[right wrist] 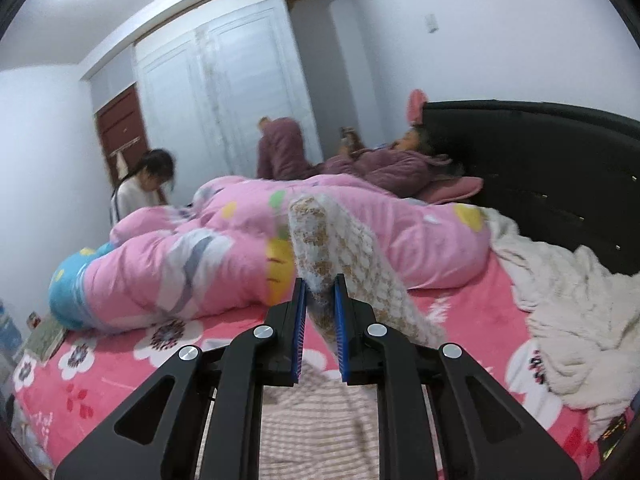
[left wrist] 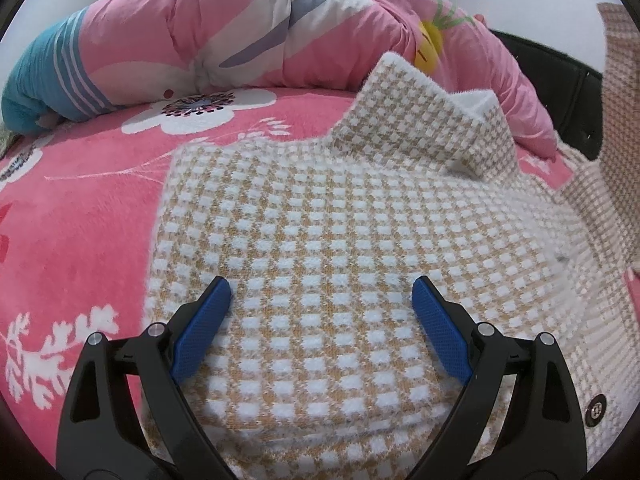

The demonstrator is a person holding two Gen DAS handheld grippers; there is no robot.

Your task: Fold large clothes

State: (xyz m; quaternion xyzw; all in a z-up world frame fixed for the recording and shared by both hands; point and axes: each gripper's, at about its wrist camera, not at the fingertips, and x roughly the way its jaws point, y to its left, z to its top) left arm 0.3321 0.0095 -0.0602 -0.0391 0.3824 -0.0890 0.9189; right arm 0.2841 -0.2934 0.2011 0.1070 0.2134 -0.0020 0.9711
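left gripper (left wrist: pixel 322 288) low over the checked garment (left wrist: pixel 320 240), blue pads (left wrist: pixel 202 330) spread wide, gripping nothing, right gripper (right wrist: pixel 321 280) raised, pads pinched on a fold of it

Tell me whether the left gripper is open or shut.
Open. The left gripper has its blue fingers spread wide apart over the checked coat, gripping nothing.

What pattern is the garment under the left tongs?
Small tan-and-white checks on the garment, clearest in the left wrist view.
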